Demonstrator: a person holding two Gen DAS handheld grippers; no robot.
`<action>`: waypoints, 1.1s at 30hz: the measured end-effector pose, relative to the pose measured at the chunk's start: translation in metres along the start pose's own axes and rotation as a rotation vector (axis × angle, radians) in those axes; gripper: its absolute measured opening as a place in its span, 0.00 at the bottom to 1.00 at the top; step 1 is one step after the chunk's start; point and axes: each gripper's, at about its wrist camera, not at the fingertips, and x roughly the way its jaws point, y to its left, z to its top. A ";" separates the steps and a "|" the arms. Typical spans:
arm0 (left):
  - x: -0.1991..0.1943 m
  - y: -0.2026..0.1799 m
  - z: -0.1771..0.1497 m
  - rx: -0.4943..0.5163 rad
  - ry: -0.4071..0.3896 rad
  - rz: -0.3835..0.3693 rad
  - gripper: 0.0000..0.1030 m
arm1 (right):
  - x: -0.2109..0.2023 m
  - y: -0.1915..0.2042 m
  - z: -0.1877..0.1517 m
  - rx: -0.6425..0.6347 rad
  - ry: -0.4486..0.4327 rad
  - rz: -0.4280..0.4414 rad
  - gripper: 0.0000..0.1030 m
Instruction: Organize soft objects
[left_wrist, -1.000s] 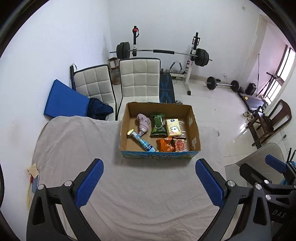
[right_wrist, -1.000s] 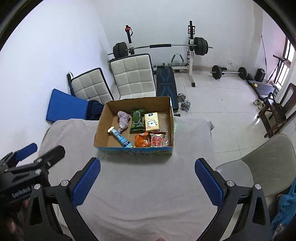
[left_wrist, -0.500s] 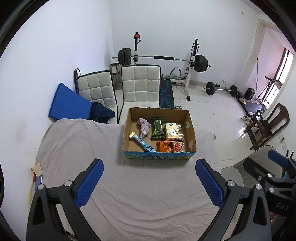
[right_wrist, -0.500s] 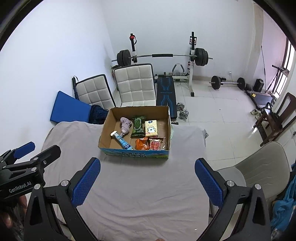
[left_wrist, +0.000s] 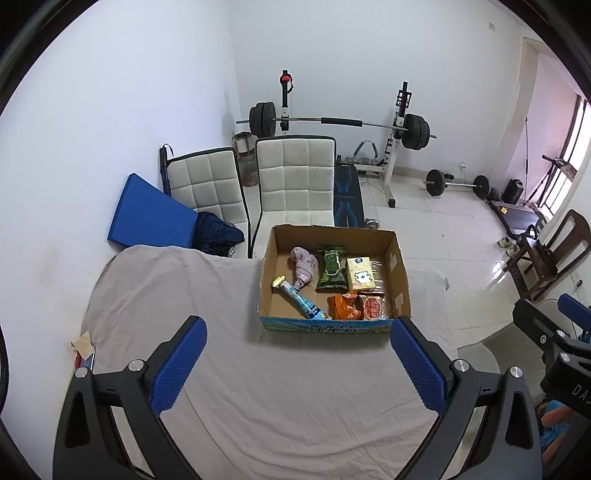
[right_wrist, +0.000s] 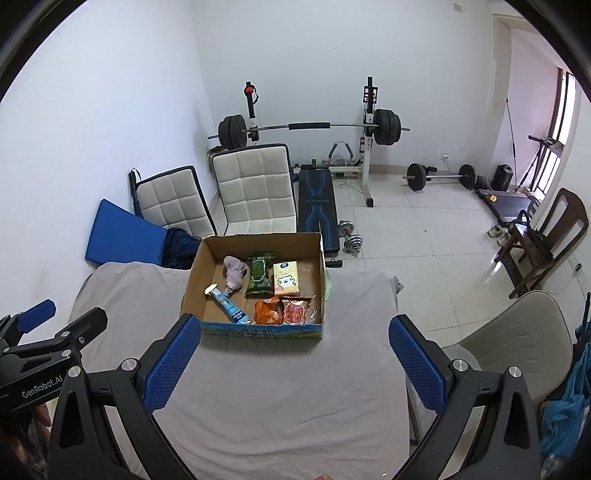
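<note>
A cardboard box (left_wrist: 397, 266) (right_wrist: 194, 280) stands on the far part of a table covered with a grey cloth (left_wrist: 258, 387) (right_wrist: 277, 398). Inside lie a pink cloth (left_wrist: 303, 264) (right_wrist: 234, 273), a green packet (left_wrist: 331, 267) (right_wrist: 260, 275), a yellow tissue pack (left_wrist: 360, 273) (right_wrist: 286, 278), a blue tube (left_wrist: 303, 301) (right_wrist: 231, 304), an orange bag (left_wrist: 343, 306) (right_wrist: 269, 311) and a red snack pack (left_wrist: 373, 305) (right_wrist: 293, 312). My left gripper (left_wrist: 295, 365) and right gripper (right_wrist: 291, 363) both hang open and empty above the cloth, well short of the box.
Two white padded chairs (left_wrist: 295, 184) and a blue mat (left_wrist: 147, 214) stand behind the table. A barbell rack (left_wrist: 332, 122) and weight bench (right_wrist: 316, 206) fill the back. A grey chair (right_wrist: 517, 332) sits right of the table, a wooden chair (right_wrist: 546, 236) farther off.
Both grippers have pulled back and up from the box, which now looks smaller and farther. Both stay open; nothing in the box has moved.
</note>
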 end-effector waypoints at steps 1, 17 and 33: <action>0.000 0.000 0.001 -0.002 -0.001 0.000 0.99 | 0.000 -0.001 0.001 -0.002 0.001 -0.001 1.00; -0.003 -0.001 0.006 -0.006 -0.008 -0.004 0.99 | 0.013 0.000 0.003 -0.012 -0.003 0.001 1.00; -0.009 -0.003 0.008 -0.006 -0.006 -0.014 0.99 | 0.013 -0.001 0.004 -0.019 -0.006 0.002 1.00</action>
